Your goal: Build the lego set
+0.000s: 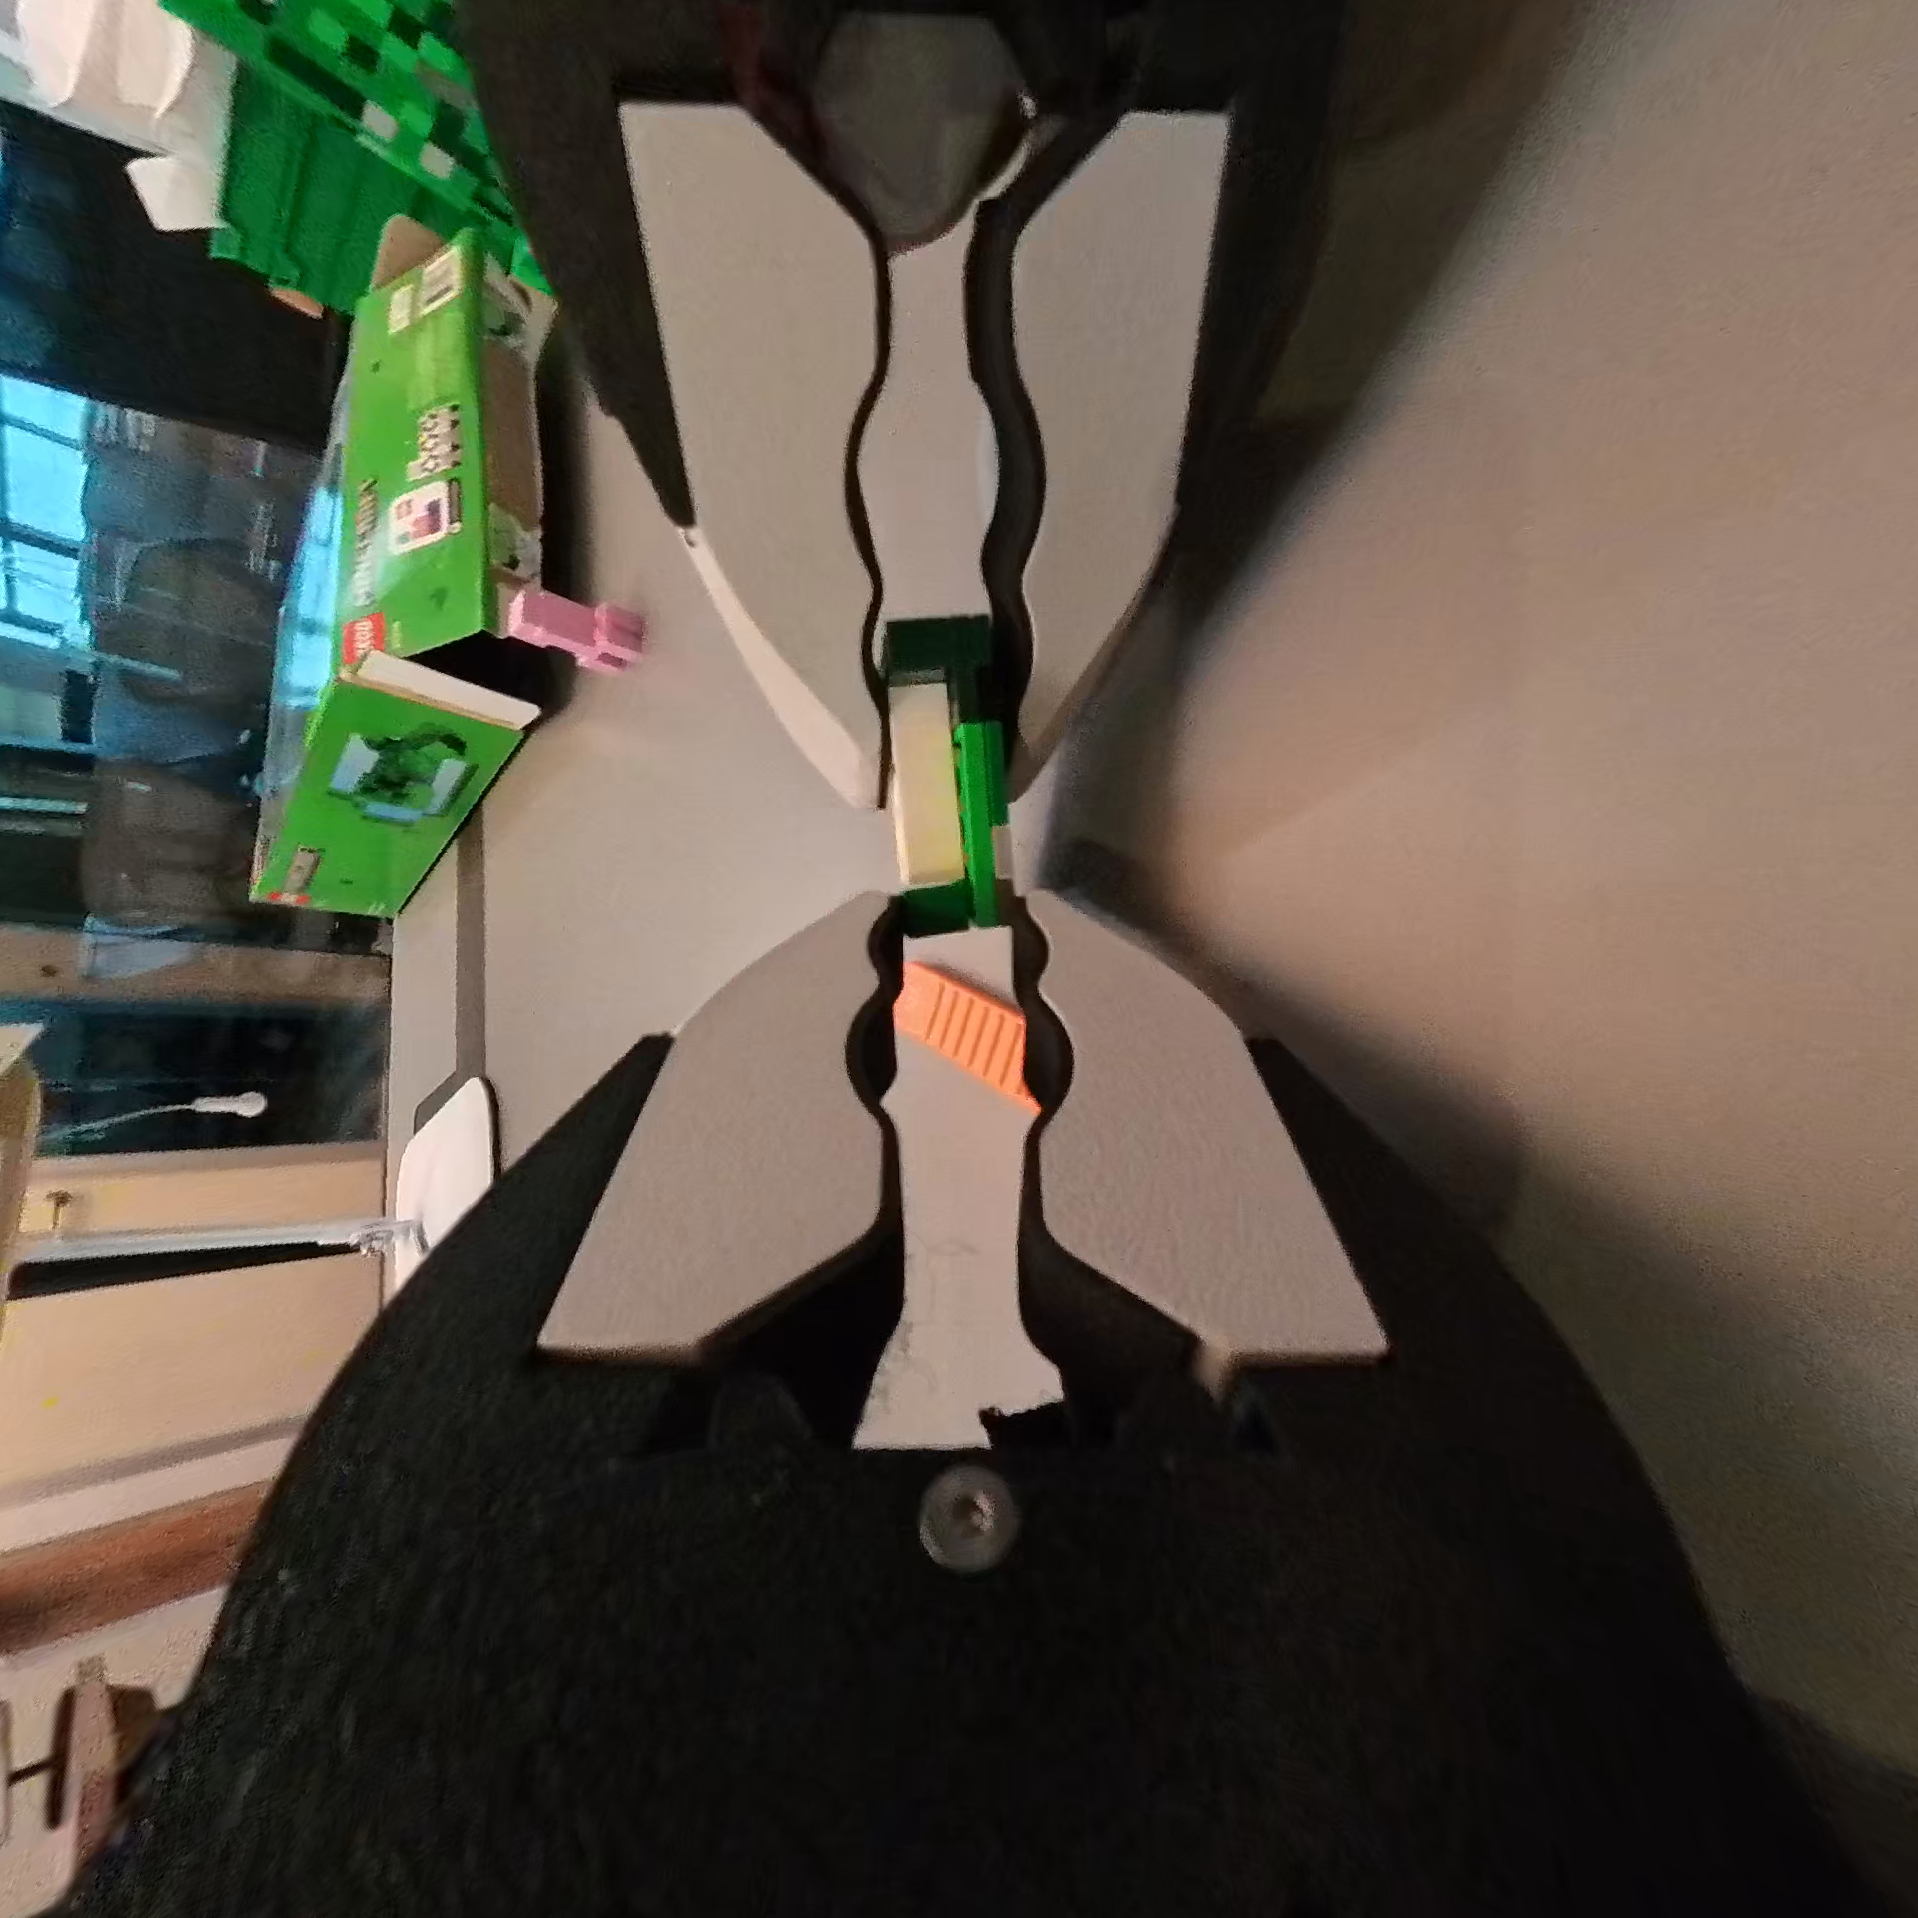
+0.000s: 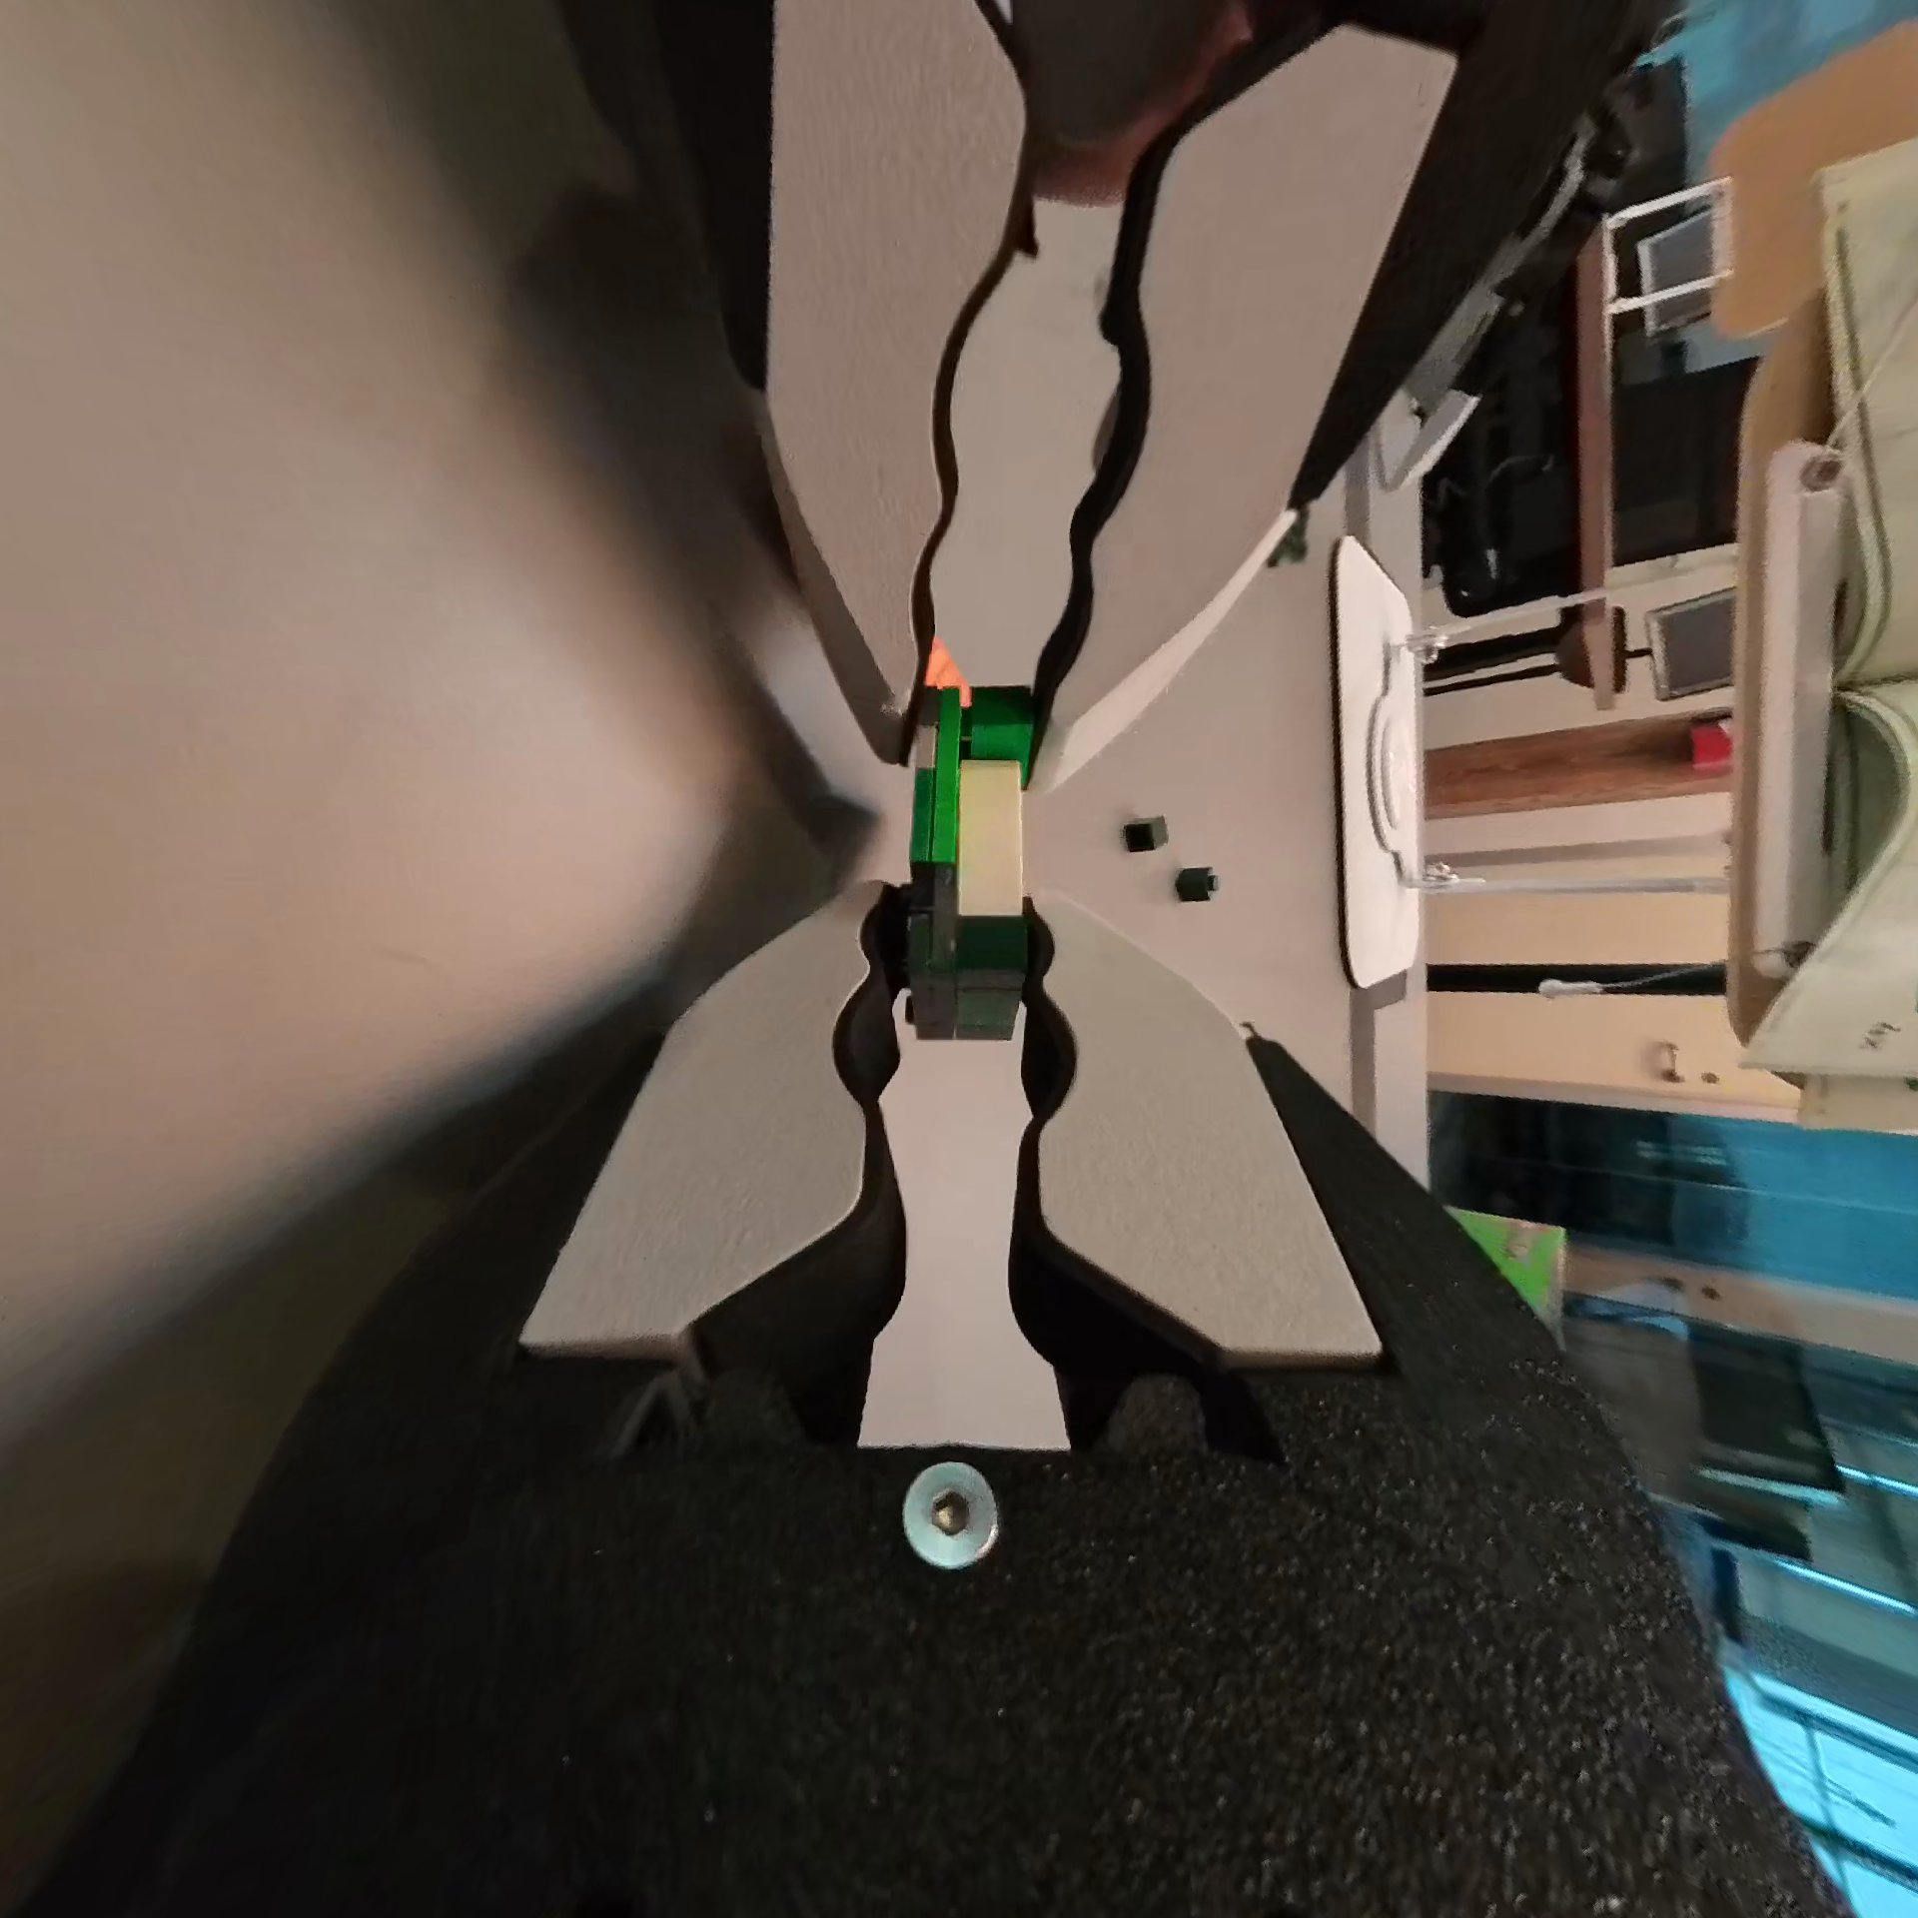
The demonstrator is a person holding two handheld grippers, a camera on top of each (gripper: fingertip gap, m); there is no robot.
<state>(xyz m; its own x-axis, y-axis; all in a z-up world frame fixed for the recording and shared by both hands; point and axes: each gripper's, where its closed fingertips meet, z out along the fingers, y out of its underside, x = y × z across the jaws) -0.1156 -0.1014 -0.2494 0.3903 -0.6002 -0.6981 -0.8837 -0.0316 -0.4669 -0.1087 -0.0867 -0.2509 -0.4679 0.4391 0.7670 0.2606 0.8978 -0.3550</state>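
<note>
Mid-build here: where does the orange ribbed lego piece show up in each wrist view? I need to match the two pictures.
Left wrist view: the orange ribbed piece lies on the grey table just below centre, between the near claw's fingers, under the green and cream lego assembly.
Right wrist view: only an orange sliver peeks out above the same assembly.
Shared landmark: the white pad at the table edge.

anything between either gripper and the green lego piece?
No. Both grippers, left and right, are shut on the green and cream lego assembly from opposite ends, nothing between. The orange brick separator lies behind it on the table.
</note>
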